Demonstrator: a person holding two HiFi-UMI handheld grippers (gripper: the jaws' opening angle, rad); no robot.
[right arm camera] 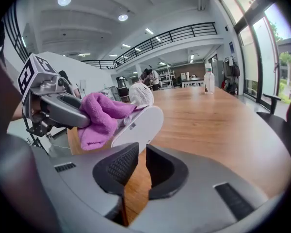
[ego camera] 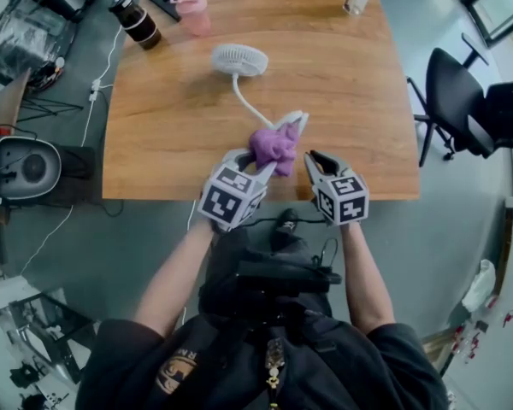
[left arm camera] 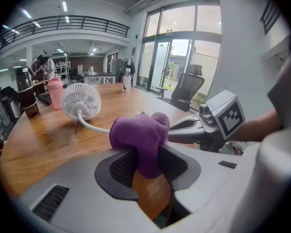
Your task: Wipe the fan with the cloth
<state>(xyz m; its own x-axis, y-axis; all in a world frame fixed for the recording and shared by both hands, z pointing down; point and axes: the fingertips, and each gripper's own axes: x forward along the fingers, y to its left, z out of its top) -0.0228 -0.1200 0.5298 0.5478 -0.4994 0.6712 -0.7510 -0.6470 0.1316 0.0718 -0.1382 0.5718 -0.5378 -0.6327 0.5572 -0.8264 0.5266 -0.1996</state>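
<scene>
The counter (ego camera: 154, 143) is broad, yet the work is being done at its near edge, where a shoved thing could be sent over. The fan (ego camera: 239, 60) is not held. Its round head lies well up the boards, and its white base (ego camera: 295, 125), at the end of the bent neck, is tilted up near that edge. A hard stroke there would probably slide or tip so light a thing. The right tool (ego camera: 315, 162) is kept just beside the base, its jaws only a narrow gap apart with nothing between them, so no steadying is given. The left tool (ego camera: 256, 167) is clamped on the purple cloth (ego camera: 274, 146), which is bunched against the base. Only a fold seems pinched, so it could be dragged free by a firm wipe.

The whole layout and the counter's edge are given by the head view alone. The pinch on the cloth (left arm camera: 140, 135) is confirmed only in the left gripper view. The tilt of the base (right arm camera: 138, 127) and the empty slit of the right tool (right arm camera: 141, 164) are shown plainly only in the right gripper view.
</scene>
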